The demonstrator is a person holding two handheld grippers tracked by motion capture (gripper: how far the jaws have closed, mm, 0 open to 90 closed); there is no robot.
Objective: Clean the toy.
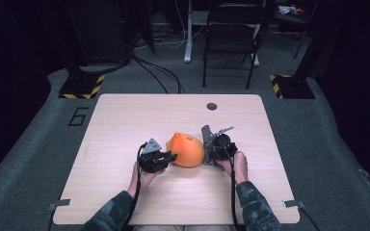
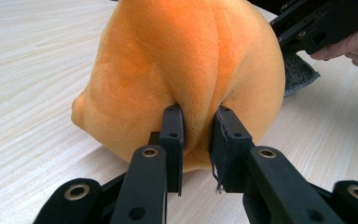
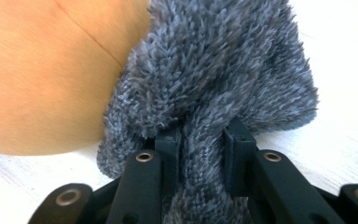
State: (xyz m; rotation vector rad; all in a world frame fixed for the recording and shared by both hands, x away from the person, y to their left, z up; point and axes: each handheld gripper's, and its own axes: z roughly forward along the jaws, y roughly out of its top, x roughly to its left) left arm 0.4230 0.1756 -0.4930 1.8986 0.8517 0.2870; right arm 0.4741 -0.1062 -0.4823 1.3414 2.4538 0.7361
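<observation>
Pinched from both sides: round orange plush toy (image 1: 187, 150) on pale wooden table (image 1: 125, 120).
Left gripper (image 2: 196, 135) nipping an orange fold, right gripper (image 3: 200, 140) clamping its grey fuzzy knit part (image 3: 214, 70) (presumably for steadying).

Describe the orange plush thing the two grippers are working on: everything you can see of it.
The orange plush is a rounded, soft, short-pile stuffed piece with a sewn seam and a small bump at one side. It rests on the wooden table. The left gripper pinches a fold of it; a grey fuzzy part at its other end is clamped by the right gripper.
</observation>
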